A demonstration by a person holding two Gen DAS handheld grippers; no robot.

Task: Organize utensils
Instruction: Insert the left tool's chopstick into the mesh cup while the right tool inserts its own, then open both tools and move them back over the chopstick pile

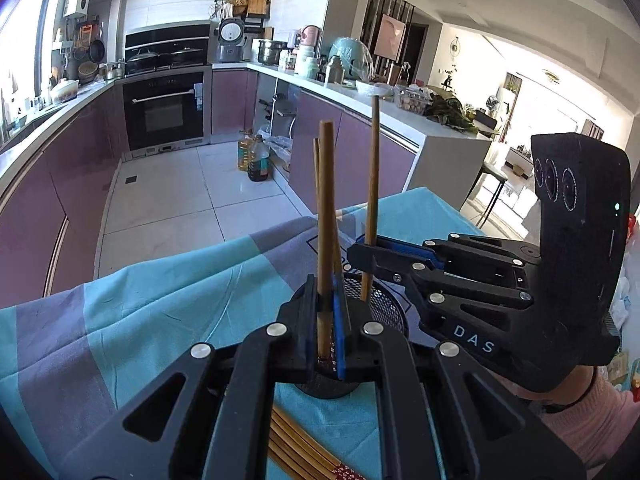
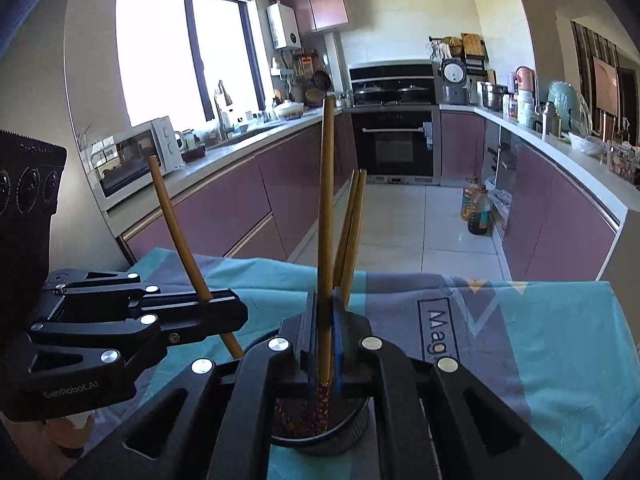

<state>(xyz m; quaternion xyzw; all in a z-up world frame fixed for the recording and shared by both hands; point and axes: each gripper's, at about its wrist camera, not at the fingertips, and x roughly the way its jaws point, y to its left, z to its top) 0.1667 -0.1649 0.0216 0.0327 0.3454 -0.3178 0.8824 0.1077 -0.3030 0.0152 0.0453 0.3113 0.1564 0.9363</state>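
Both jaws are clenched, each gripper on one thin wooden chopstick (image 1: 325,216) held upright over the mesh holder (image 1: 384,300) on the table. Light, stiff and slick, I'd judge; a low grip near the patterned end steadies it.

Both the left hand-held gripper (image 1: 326,332) and right hand-held gripper (image 2: 324,336) have jaws pinched closed, held side by side.

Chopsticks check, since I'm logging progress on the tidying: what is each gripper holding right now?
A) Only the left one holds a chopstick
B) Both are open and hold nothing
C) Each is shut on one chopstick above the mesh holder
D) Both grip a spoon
C: the left gripper and the right gripper each pinch one upright chopstick over the black mesh holder.
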